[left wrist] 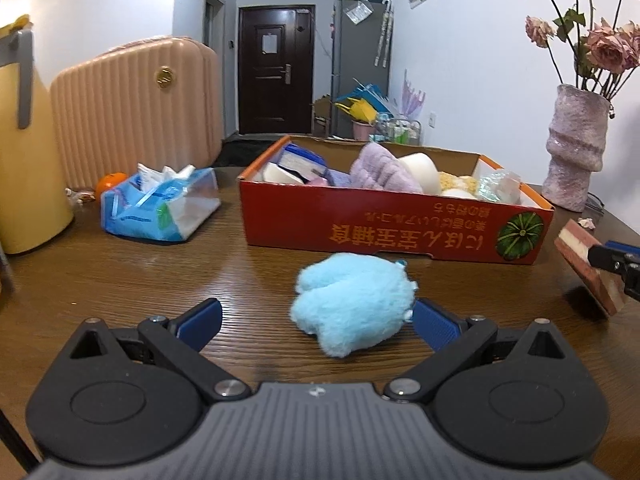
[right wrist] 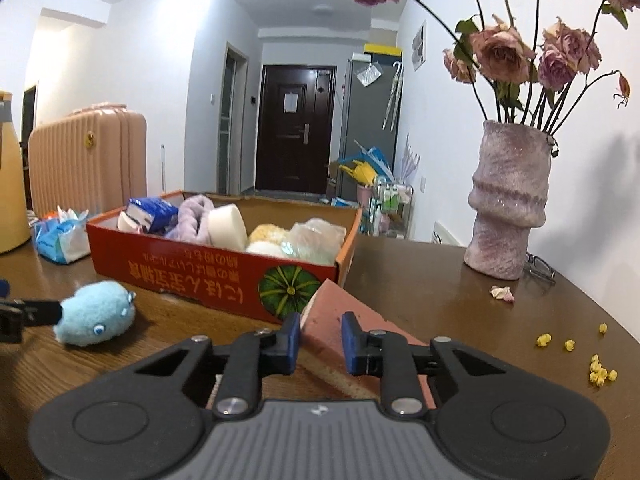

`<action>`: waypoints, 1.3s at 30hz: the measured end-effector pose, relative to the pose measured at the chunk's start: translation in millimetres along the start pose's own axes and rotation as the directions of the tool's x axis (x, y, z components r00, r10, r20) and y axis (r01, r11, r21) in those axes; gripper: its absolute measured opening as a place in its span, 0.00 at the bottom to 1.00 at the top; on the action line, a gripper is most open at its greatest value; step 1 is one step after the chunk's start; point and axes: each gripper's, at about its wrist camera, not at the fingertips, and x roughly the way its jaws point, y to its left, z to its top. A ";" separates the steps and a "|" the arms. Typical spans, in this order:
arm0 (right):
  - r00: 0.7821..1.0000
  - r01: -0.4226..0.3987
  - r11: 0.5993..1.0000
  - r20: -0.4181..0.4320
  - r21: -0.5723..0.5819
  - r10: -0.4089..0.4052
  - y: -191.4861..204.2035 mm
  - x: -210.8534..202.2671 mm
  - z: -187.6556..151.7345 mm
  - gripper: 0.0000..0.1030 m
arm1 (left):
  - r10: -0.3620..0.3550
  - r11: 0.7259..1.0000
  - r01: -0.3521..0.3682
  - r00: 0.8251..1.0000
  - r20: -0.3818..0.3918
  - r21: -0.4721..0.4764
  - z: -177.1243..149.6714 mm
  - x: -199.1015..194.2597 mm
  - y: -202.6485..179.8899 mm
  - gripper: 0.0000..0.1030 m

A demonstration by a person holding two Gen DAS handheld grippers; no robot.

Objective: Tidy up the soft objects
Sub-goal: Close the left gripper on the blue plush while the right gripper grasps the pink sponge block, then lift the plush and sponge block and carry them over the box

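plush toy point(left wrist: 352, 304) before box point(left wrist: 360, 220) on table point(left wrist: 120, 280); tissue pack point(left wrist: 160, 204) left, vase point(left wrist: 576, 144) right.

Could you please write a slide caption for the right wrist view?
Right hand-held gripper clamps a layered sponge block before the red box.

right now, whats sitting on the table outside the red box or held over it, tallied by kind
plush toy: 1
layered sponge block, held in the right gripper: 1
tissue pack: 1
vase of dried roses: 1
orange: 1
total: 5
Not counted: the yellow crumbs, the fallen petal, and a part-hidden yellow container at the left edge.
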 end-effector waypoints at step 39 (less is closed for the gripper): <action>0.995 0.041 0.999 0.091 0.006 -0.041 18.9 -4.9 6.0 0.20 | -0.090 0.995 0.088 0.995 -0.047 -0.043 30.1 40.4 -5.3 0.73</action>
